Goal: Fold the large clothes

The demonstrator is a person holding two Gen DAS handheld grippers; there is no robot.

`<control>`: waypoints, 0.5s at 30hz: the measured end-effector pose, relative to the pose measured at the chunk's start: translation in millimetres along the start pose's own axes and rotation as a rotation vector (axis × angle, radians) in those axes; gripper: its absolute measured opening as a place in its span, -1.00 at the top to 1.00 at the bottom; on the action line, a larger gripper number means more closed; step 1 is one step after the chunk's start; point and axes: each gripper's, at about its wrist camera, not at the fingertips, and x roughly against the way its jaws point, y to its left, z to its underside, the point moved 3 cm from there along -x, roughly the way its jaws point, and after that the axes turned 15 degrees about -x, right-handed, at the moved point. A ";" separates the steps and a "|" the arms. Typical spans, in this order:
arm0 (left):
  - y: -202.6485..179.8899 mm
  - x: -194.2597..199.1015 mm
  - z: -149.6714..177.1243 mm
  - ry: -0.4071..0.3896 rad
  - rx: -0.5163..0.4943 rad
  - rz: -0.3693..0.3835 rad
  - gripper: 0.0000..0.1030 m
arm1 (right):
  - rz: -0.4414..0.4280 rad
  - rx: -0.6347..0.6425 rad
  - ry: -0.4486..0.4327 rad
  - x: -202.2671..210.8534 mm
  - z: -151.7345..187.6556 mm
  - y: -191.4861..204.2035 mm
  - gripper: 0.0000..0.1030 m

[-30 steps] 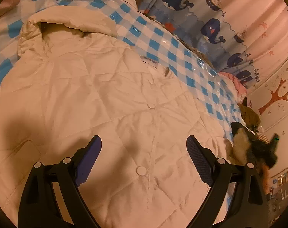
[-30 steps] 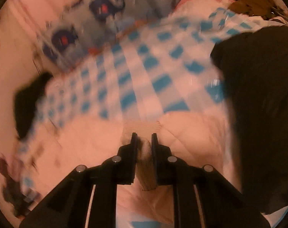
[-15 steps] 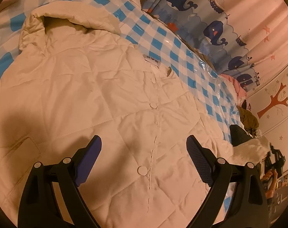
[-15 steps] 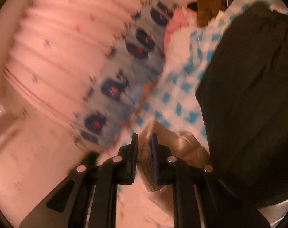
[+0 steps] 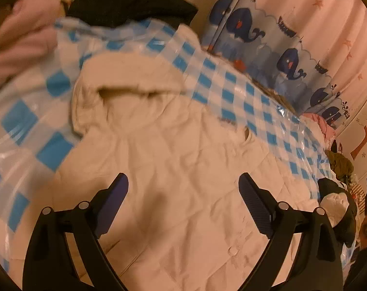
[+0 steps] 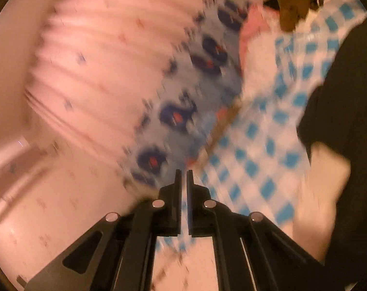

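A large cream quilted jacket lies spread on the blue-and-white checked cover, its hood toward the far left and a snap button near the front. My left gripper hovers open and empty just above the jacket's body. My right gripper is lifted and points at the curtain; its jaws are nearly together with nothing visible between them. A cream fold of the jacket shows at the right of the blurred right wrist view.
A black garment lies beyond the hood, pink cloth at the far left. A whale-print curtain hangs behind the bed. A pile of dark clothes sits at the right end. A dark garment fills the right wrist view's right side.
My right gripper has let go of the jacket fabric it was pinching and swung up toward the curtain. My left gripper has shifted toward the hood, staying open.
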 end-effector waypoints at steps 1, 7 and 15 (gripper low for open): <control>-0.6 -6.2 4.2 0.033 -0.008 0.013 -0.72 | 0.031 -0.013 0.008 5.1 10.4 -6.8 0.55; -33.6 -15.5 19.4 0.081 -0.111 0.090 -0.72 | 0.268 0.066 -0.067 63.6 49.6 -45.6 -0.61; -59.2 -13.9 27.2 0.091 -0.167 0.133 -0.72 | 0.393 -0.028 -0.043 11.6 -11.7 -72.2 -0.61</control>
